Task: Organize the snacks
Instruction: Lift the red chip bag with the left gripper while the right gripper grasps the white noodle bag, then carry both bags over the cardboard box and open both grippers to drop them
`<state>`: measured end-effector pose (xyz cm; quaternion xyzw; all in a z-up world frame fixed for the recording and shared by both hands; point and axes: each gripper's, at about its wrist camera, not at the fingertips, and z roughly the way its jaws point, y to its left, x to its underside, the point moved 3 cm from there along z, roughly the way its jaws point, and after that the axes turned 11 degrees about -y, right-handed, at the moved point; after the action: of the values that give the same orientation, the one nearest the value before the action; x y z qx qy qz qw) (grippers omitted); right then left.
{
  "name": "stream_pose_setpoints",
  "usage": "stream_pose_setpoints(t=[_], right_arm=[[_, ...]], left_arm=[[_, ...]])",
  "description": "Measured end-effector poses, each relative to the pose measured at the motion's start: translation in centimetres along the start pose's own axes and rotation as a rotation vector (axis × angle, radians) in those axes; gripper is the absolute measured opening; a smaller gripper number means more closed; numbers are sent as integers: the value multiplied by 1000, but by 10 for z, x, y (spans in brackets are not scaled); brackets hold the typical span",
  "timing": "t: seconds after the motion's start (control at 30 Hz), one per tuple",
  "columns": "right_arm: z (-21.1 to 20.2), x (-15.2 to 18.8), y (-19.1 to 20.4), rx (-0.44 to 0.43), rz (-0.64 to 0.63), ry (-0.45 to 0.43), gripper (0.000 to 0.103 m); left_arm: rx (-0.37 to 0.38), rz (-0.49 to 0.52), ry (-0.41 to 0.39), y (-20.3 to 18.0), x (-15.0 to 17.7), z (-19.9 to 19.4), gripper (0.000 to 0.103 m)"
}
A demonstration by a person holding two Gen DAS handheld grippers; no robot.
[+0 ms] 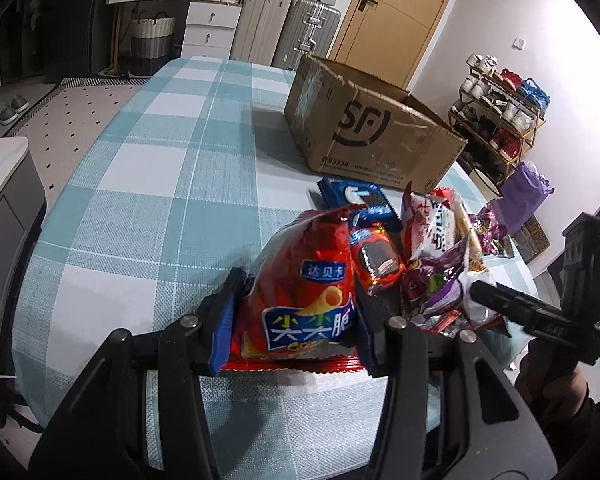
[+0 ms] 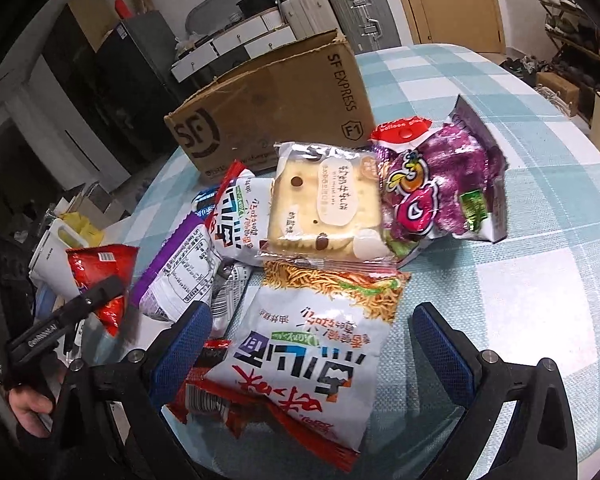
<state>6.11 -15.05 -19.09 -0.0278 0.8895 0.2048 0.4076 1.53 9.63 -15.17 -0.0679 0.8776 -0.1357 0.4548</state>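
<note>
On the checked tablecloth (image 2: 540,184), near its front edge, your right gripper (image 2: 312,344) stands open astride the noodle packet (image 2: 312,336), whose long axis runs along the fingers, while your left gripper (image 1: 296,312) clamps the red chip bag (image 1: 300,280).

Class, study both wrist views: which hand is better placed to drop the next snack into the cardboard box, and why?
Probably the left. The left gripper is already shut on the red chip bag, ready to carry to the cardboard box. The right gripper is open around the noodle packet, not yet gripping.
</note>
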Motion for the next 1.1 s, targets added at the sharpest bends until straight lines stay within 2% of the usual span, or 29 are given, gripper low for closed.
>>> stream_pose_setpoints(t=[0.03, 0.1, 0.17, 0.2, 0.37, 0.73, 1.1], right_arm=[[0, 0, 1, 9, -13, -4, 96], [1, 2, 5, 38, -62, -10, 80], [2, 4, 9, 40, -88, -18, 71], [2, 4, 8, 37, -89, -25, 63], [-2, 6, 7, 2, -83, -55, 52], [-25, 3, -13, -72, 33, -99, 50], [-64, -16, -7, -153, 43, -223, 50]], left_arm=[[1, 2, -4, -1, -1, -2, 46], [2, 2, -7, -3, -3, -4, 46], [6, -2, -9, -5, -5, -6, 46], [3, -3, -12, -6, -6, -7, 46], [7, -4, -10, -10, -9, -9, 46], [25, -7, -14, -18, -18, -13, 46], [60, 11, -26, -37, -37, -14, 46]])
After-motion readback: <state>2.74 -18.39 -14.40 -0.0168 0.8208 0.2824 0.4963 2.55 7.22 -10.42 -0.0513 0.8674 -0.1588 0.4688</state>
